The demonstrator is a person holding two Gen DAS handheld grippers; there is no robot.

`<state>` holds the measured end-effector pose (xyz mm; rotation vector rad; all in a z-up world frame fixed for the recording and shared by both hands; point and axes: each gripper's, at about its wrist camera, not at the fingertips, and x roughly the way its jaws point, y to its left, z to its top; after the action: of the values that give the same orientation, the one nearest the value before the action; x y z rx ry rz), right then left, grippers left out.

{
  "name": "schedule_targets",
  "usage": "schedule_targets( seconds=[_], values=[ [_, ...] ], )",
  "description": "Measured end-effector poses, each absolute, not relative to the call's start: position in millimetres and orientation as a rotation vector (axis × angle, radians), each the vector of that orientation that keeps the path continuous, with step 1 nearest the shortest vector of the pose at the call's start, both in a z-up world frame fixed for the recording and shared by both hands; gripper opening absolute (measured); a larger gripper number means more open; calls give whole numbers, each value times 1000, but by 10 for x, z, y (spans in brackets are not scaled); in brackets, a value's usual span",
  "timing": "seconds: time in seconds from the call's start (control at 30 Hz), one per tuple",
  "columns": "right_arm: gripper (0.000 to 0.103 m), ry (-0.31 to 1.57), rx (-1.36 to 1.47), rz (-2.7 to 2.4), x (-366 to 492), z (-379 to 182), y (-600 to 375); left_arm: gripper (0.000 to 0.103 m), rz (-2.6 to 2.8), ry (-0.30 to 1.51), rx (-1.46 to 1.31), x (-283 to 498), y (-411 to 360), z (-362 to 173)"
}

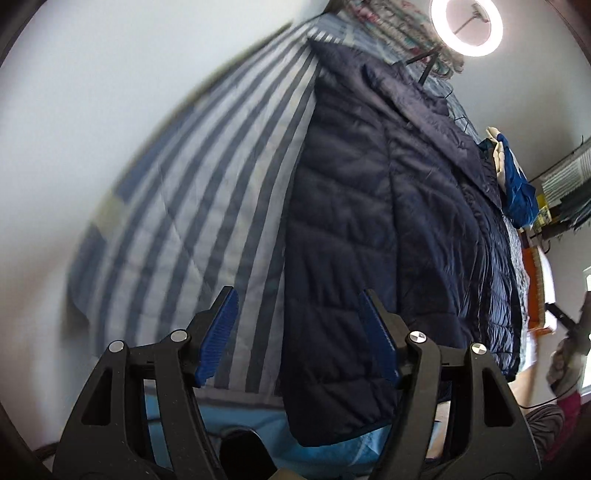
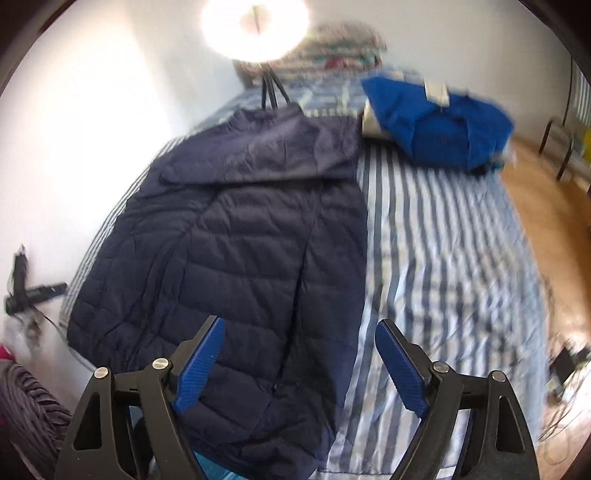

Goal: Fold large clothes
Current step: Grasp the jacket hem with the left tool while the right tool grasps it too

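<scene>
Two grippers, both over a bed [image 2: 443, 236] with striped bedding, neither carrying anything. Navy puffer jacket [image 2: 236, 236] spread flat and lengthwise on the bed, sleeves apparently already laid inward over the body, top flap turned down across the chest — looks like a half-made fold, laid out so the hem end sits nearest for the next lengthwise fold. Blue garment [image 2: 436, 122] bundled near the far end of the bed, well apart from the jacket, probably set aside as done or waiting; cannot tell which. Ring light [image 2: 255, 26] on a tripod beyond the jacket's top end, patterned bedding stacked behind it. Left gripper [image 1: 299, 332] hanging above the jacket's side edge where it meets the stripes — fingers [image 1: 218, 336] spread wide, released, no cloth between them, no contact visible. Right gripper [image 2: 299, 363] above the jacket's near hem corner, straddling the edge between jacket and sheet, fingers [image 2: 199, 365] also wide apart, released, nothing pinched. Both views motion-blurred, so exact gap to the fabric hard to judge. Likely lining up on the hem corners for a grab; slick puffy fabric, so may slip from a shallow pinch.
</scene>
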<state>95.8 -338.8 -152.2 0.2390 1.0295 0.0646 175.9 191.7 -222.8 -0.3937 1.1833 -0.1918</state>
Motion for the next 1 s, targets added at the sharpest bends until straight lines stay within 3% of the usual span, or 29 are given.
schedule_targets(
  seconds=[0.3,0.57,0.6,0.63,0.73,0.87,0.93,1.0],
  values=[
    [79,1119,447,94,794,-2088,-3732,67,-242,1220,-478,1659,1834,-2482],
    [66,1155,528,206,599,-2341,-3615,45,-313,1265,-455,1634,1592,-2502],
    [64,1161,542,220,594,-2378,-3590,38,-313,1265,-445,1649,1561,-2501],
    [63,1166,545,225,603,-2399,-3573,25,-314,1267,-440,1667,1538,-2498],
    [51,1176,550,229,622,-2447,-3513,13,-320,1256,-466,1734,1493,-2464],
    [19,1159,569,228,637,-2403,-3472,10,-335,1229,-451,1823,1408,-2391],
    [9,1138,568,228,634,-2333,-3493,8,-349,1206,-475,1868,1391,-2350],
    [6,1113,572,208,657,-2243,-3520,7,-357,1175,-485,1913,1389,-2292]
  ],
)
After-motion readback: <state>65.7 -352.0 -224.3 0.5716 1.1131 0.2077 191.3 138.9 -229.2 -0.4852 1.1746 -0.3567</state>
